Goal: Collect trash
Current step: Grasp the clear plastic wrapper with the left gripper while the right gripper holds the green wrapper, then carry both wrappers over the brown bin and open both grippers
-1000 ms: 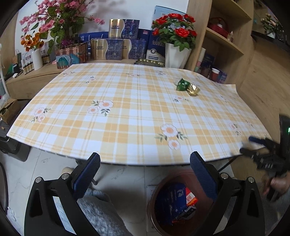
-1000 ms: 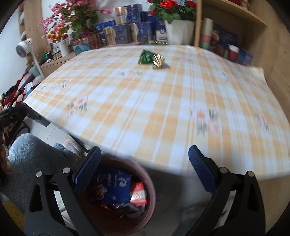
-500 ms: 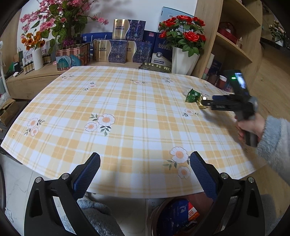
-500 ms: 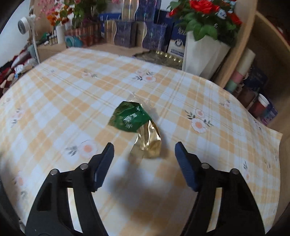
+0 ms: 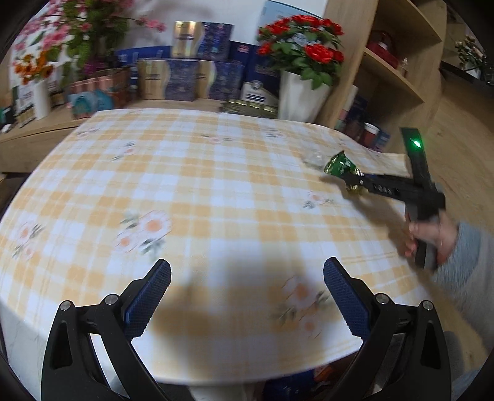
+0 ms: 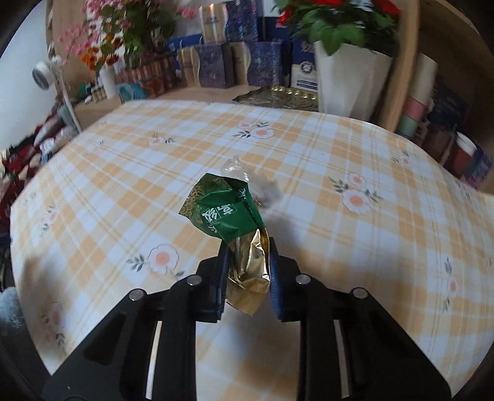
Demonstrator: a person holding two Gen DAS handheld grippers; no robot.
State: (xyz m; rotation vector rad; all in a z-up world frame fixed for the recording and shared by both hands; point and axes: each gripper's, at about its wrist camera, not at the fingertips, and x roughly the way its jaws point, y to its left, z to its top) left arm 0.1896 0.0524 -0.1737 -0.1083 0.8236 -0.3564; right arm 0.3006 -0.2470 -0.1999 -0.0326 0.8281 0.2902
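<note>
A crumpled green and gold wrapper (image 6: 227,212) is held just over the checked tablecloth (image 6: 339,246). My right gripper (image 6: 247,256) is closing on its gold end, and both pads press on the foil. A scrap of clear plastic (image 6: 234,168) lies on the cloth just behind it. In the left wrist view the same wrapper (image 5: 338,165) sticks out of the right gripper (image 5: 355,182) at the table's far right, with a hand (image 5: 432,237) on the handle. My left gripper (image 5: 247,277) stands open over the near edge of the table, with nothing between its fingers.
A white pot of red roses (image 5: 301,92), blue and gold boxes (image 5: 182,77) and pink flowers (image 5: 86,27) line the back of the table. Wooden shelves (image 5: 392,68) stand at the right. Some blue trash (image 5: 321,374) shows below the near table edge.
My right gripper went from over the bin to the wrapper and shut on its gold end. The left gripper moved forward over the table edge, so the bin slid out of its view.
</note>
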